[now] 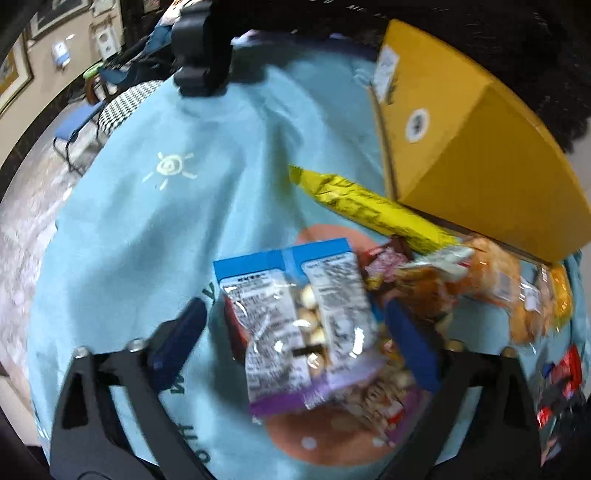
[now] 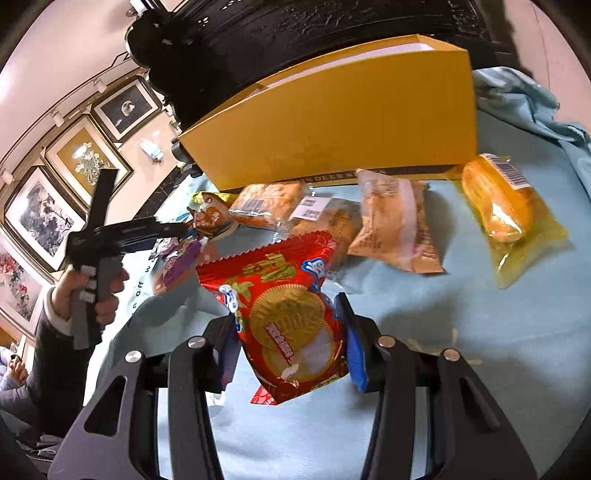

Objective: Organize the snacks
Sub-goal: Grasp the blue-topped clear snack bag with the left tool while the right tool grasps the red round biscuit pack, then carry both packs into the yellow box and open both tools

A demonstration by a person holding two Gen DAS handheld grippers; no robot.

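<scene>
My left gripper (image 1: 297, 336) points down over a pile of snacks on a light blue cloth (image 1: 147, 229). A clear packet with a blue top and purple bottom edge (image 1: 295, 317) lies between its blue fingers (image 1: 184, 332). The left finger stands apart from the packet, so the jaws are open. My right gripper (image 2: 291, 332) is shut on a red biscuit packet (image 2: 288, 314), its pads pressing both sides, and holds it above the cloth (image 2: 461, 350). In the right wrist view a hand (image 2: 107, 291) holds the left gripper over the small snacks at the left.
A yellow cardboard box (image 2: 332, 122) stands at the back of the cloth, against dark carved furniture (image 2: 295, 29). A long yellow packet (image 1: 369, 206) and several bread packets (image 2: 399, 229) lie along its front. A yellow-bagged bun (image 2: 506, 214) lies at the right. Framed pictures (image 2: 48, 218) hang on the left wall.
</scene>
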